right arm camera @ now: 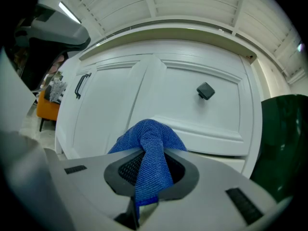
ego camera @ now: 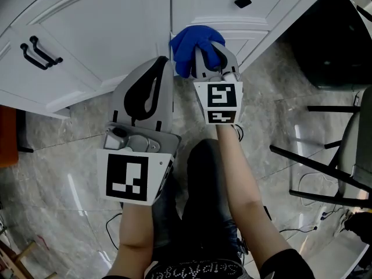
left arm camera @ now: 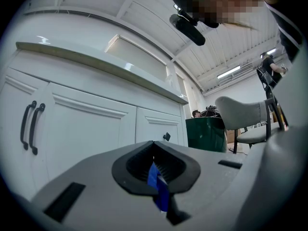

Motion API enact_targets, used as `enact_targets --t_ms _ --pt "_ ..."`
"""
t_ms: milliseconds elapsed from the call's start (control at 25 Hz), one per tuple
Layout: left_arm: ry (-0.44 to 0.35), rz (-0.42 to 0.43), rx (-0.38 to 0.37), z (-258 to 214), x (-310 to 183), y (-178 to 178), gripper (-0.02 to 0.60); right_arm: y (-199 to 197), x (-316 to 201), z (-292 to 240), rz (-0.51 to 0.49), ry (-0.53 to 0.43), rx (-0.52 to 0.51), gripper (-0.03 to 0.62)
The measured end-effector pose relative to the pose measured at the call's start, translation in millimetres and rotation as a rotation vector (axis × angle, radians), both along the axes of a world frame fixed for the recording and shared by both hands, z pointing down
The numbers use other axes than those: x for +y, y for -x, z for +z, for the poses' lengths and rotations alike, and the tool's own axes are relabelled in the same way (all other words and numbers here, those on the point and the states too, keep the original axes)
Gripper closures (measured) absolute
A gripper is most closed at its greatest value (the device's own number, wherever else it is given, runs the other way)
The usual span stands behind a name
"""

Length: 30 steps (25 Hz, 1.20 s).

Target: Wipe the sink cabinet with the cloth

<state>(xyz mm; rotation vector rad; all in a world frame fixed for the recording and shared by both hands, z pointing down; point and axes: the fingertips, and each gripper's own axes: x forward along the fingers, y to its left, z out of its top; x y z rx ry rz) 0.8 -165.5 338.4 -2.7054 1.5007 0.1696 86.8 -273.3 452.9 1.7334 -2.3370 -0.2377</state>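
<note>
The white sink cabinet (ego camera: 104, 34) has two doors; the left one carries two black bar handles (ego camera: 38, 54) and the right one a black knob (ego camera: 242, 0). My right gripper (ego camera: 210, 56) is shut on a blue cloth (ego camera: 195, 44), bunched at the low edge of the doors by their seam. In the right gripper view the cloth (right arm camera: 151, 143) drapes over the shut jaws of that gripper (right arm camera: 149, 160), close in front of the right door (right arm camera: 192, 105). My left gripper (ego camera: 163, 64) hovers just left of it, shut, short of the cabinet. A thin blue strip (left arm camera: 158, 189) shows in its jaw seam.
A dark green bin (ego camera: 331, 34) stands right of the cabinet. A chair with black legs (ego camera: 325, 167) is at the right. An orange object (ego camera: 7, 135) sits at the far left. Cables lie on the marble floor (ego camera: 70, 173). The person's dark-trousered legs (ego camera: 203, 202) are below.
</note>
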Motion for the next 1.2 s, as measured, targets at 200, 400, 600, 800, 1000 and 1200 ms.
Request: enact_targets --t_ms 200,400,600,800,1000,1200 --pt "0.003 -0.006 0.013 -1 0 0 0.577 -27 -3 0 0.046 0.001 0.009 0.533" --pt "0.002 -0.002 0.011 -2 1 -1 0.577 -60 -7 0 0.103 0.008 0.018 0.533" --pt "0.002 -0.001 0.012 -2 1 -2 0.577 -86 -9 0 0.157 0.007 0.004 0.533" --pt "0.001 -0.001 0.013 -2 1 -2 0.577 -110 -12 1 0.208 0.012 -0.014 0.533" --pt "0.003 0.001 0.008 -2 2 -3 0.577 -134 -14 1 0.252 0.015 -0.024 0.533" --pt "0.001 0.0 0.004 -2 2 -4 0.577 -162 -16 3 0.307 0.027 -0.046 0.533"
